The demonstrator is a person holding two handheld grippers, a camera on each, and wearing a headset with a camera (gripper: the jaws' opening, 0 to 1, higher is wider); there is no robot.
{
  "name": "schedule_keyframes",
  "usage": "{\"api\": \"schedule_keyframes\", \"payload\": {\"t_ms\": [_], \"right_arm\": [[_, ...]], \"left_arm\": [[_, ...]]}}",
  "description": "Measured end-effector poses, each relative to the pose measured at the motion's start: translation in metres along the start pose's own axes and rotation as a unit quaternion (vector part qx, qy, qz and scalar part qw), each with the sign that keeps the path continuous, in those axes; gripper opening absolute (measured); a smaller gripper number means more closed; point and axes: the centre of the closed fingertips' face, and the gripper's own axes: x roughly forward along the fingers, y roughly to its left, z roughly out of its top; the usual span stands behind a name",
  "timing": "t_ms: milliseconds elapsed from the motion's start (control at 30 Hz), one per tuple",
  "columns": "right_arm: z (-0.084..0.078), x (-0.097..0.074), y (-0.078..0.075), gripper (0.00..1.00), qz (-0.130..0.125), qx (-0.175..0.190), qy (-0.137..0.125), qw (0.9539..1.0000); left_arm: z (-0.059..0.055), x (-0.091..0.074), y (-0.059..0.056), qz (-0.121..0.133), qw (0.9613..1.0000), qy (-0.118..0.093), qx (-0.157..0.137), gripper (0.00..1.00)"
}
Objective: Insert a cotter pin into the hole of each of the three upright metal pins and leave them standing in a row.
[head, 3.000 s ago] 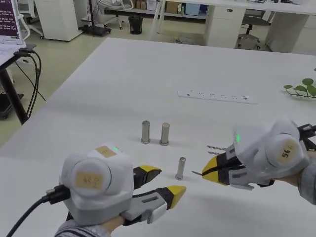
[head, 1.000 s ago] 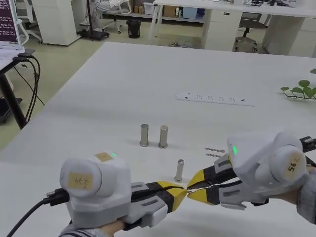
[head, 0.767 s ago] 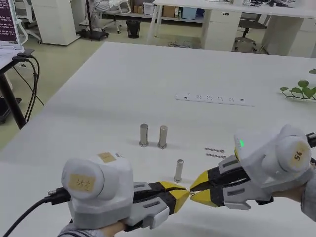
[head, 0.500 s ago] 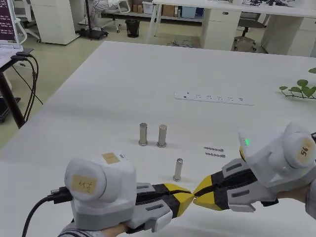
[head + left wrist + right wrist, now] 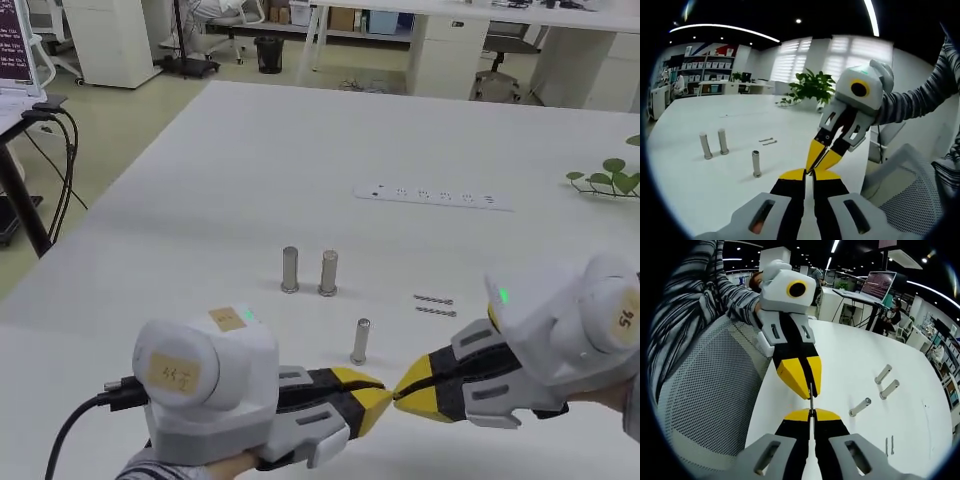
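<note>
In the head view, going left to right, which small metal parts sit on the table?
leftmost upright metal pin → second upright metal pin → nearer lone metal pin → two loose cotter pins

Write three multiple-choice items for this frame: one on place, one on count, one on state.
1. Where do the two loose cotter pins lie? A) on the table, right of the metal pins in the head view; B) on the floor; C) atop the metal pins.
2. How many metal pins stand upright? A) two; B) three; C) five.
3. How are the left tongs and right tongs? A) both wide open; B) both shut, tips meeting on a held cotter pin; C) one open, one shut.
1 A: they lie flat on bare table. 2 B: two behind, one nearer. 3 B: both gripper views show shut jaws, thin pin between tips.
</note>
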Motion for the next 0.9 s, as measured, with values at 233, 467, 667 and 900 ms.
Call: {"api": "schedule_keyframes", "payload": {"t_ms": [233, 467, 667, 900], "right_arm": [[-0.003, -0.005, -0.009, 0.0, -0.021, 0.001, 0.005, 0.9998], [-0.017, -0.01, -0.025, 0.0, -0.057, 0.01, 0.031, 0.9979], [-0.032, -0.014, -0.044, 0.0, -0.087, 0.006, 0.063, 0.9942], [-0.039, -0.011, -0.062, 0.0, -0.102, 0.012, 0.082, 0.9913]], "left_arm": [[-0.006, 0.001, 0.006, 0.023, 0.999, 0.021, 0.033, 0.07], [-0.004, 0.0, 0.02, 0.066, 0.9966, 0.017, 0.045, 0.2], [-0.001, -0.003, 0.036, 0.113, 0.9909, 0.019, 0.071, 0.24], [-0.002, 0.0, 0.056, 0.144, 0.9872, 0.028, 0.062, 0.27]]}}
